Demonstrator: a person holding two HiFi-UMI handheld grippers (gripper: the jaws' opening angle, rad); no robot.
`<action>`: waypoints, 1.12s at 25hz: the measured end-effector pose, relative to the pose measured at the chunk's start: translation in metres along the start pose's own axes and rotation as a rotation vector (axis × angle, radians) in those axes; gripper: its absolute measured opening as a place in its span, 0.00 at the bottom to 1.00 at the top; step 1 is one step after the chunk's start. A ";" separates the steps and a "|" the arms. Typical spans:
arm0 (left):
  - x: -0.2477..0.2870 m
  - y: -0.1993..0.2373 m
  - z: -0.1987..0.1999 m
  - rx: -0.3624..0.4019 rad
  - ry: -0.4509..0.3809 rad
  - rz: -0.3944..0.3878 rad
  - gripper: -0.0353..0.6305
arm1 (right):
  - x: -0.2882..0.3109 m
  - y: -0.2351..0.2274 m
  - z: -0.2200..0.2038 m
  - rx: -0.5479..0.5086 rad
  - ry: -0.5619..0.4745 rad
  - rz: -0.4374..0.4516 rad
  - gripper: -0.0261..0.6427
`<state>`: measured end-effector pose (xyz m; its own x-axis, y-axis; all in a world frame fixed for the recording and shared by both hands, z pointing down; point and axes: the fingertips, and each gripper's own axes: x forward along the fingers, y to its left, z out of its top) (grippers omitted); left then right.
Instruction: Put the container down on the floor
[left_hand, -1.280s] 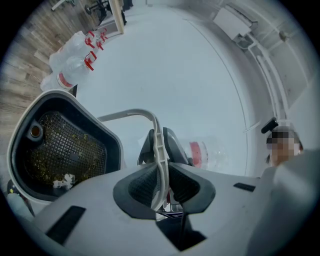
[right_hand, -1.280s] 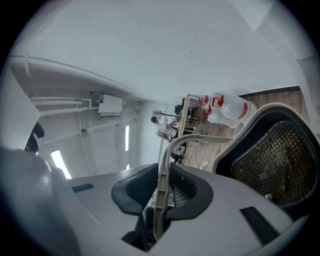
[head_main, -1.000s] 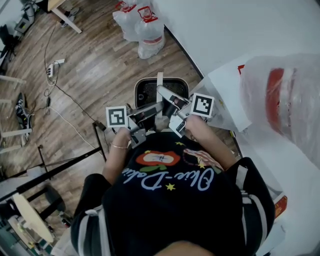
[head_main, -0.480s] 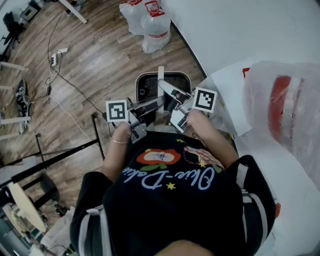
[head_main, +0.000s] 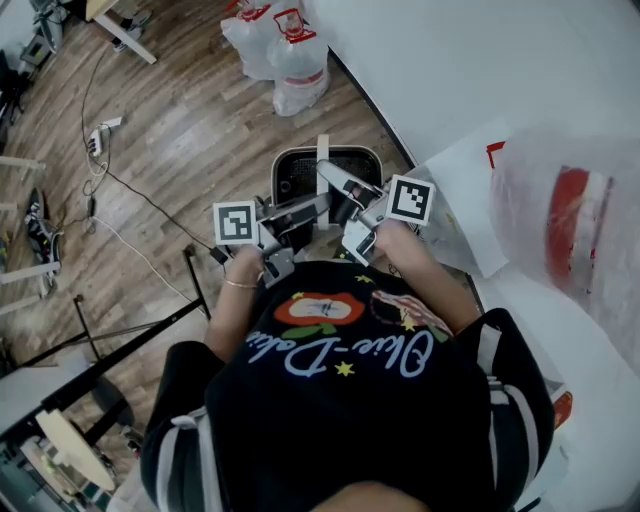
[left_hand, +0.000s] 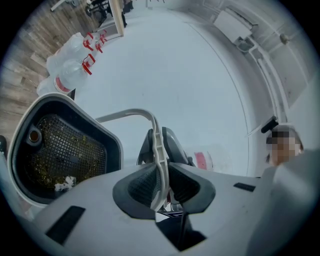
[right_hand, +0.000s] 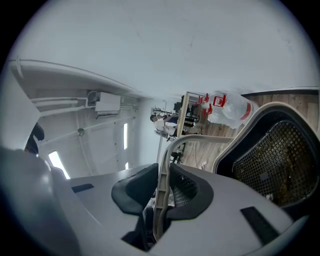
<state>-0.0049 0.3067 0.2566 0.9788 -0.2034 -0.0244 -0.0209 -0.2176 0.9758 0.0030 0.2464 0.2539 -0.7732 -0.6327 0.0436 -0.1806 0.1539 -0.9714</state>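
Over the floor (head_main: 180, 130), close by the wall (head_main: 480, 60), the container (head_main: 350, 153) hung by its pale handle (left_hand: 156, 145). Left gripper (left_hand: 159, 187) and right gripper (right_hand: 161, 192) were each clamped tight on that handle.

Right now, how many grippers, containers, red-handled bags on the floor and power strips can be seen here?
2 grippers: left gripper, right gripper
1 container
2 red-handled bags
1 power strip
Total: 6
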 end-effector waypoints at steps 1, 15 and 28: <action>-0.001 0.001 0.006 0.002 0.009 -0.002 0.15 | 0.005 0.000 0.003 0.001 -0.010 -0.005 0.13; -0.029 0.023 0.104 -0.020 0.096 -0.034 0.15 | 0.095 -0.010 0.046 0.042 -0.116 -0.050 0.13; -0.118 0.045 0.211 -0.052 0.117 -0.066 0.14 | 0.234 -0.006 0.048 0.045 -0.148 -0.091 0.13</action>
<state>-0.1645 0.1199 0.2578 0.9948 -0.0768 -0.0668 0.0524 -0.1760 0.9830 -0.1480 0.0615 0.2586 -0.6565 -0.7476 0.1001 -0.2155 0.0587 -0.9747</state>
